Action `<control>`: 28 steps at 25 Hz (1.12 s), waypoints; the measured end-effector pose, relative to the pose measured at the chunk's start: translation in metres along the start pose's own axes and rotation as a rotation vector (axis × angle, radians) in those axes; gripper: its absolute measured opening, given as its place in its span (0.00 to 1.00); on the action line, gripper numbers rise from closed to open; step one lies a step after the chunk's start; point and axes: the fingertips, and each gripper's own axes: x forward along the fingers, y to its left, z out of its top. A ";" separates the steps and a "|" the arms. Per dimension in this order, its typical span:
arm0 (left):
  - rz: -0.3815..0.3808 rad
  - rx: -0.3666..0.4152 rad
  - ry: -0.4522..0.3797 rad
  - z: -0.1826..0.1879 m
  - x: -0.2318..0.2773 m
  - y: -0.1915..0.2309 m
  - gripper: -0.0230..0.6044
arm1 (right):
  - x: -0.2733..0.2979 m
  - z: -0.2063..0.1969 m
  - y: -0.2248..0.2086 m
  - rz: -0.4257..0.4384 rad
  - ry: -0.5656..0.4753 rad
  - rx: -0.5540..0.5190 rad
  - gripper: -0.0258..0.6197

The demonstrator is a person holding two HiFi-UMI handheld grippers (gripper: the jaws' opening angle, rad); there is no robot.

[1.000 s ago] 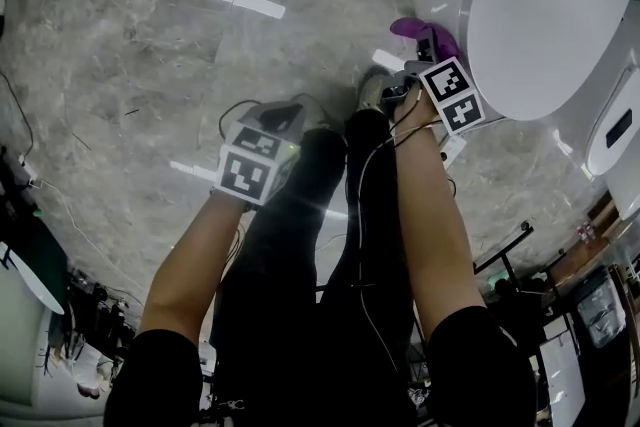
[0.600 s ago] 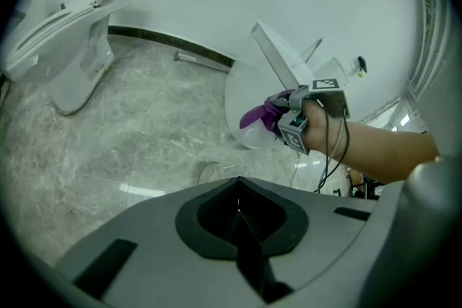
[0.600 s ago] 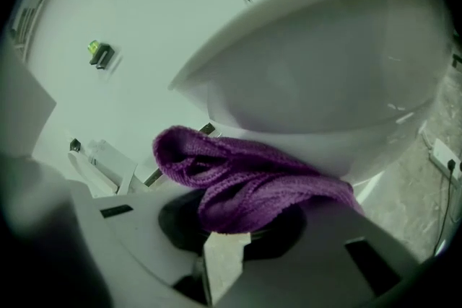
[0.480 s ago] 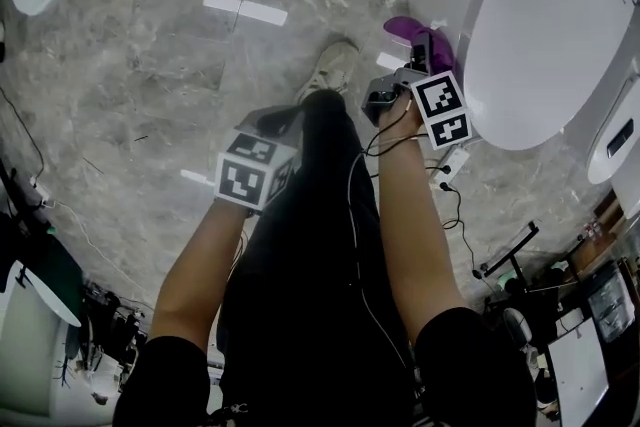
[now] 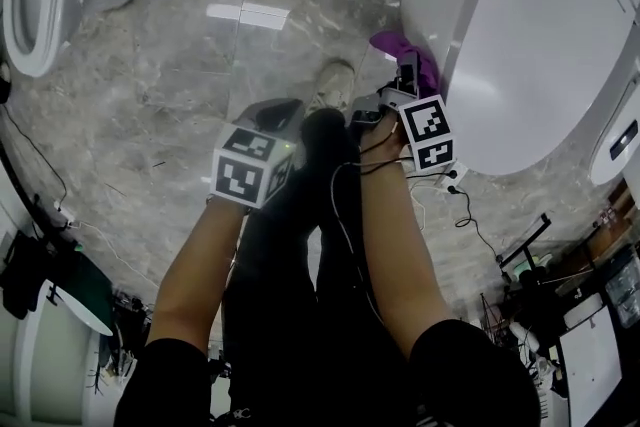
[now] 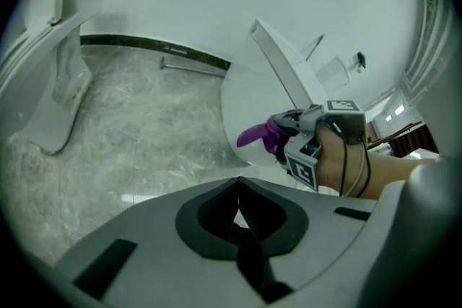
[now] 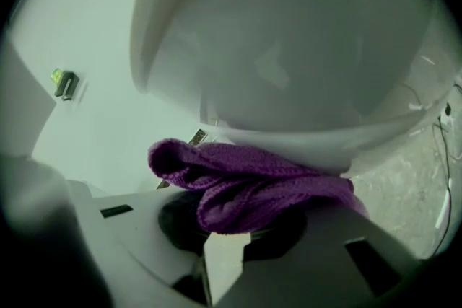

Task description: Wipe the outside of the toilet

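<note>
Toilet side touching cloth | right tongs clamping cloth | left tongs clenched, empty

Left forearm and right forearm extended forward and down, bare below black sleeves. Left gripper held level, jaws brought together, nothing gripped. Right gripper held further forward, jaws clamped on purple cloth.

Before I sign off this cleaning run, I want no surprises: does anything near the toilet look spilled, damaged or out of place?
No spill or damage shows. One oddity: a loose black cable trails over the floor beside the toilet, near where the right tool holds the purple cloth to its side.
</note>
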 end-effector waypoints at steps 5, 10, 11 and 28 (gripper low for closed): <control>0.008 0.033 0.023 0.032 0.004 0.006 0.05 | 0.007 0.005 0.006 -0.006 -0.003 0.033 0.14; 0.002 0.059 0.055 0.053 0.004 0.013 0.05 | 0.015 0.019 0.036 0.013 -0.044 0.016 0.14; 0.000 0.063 0.061 0.060 0.004 0.016 0.05 | 0.017 0.021 0.038 -0.001 -0.054 0.035 0.14; -0.108 0.202 0.205 0.182 0.007 0.102 0.05 | 0.082 0.053 0.079 -0.217 -0.226 0.115 0.14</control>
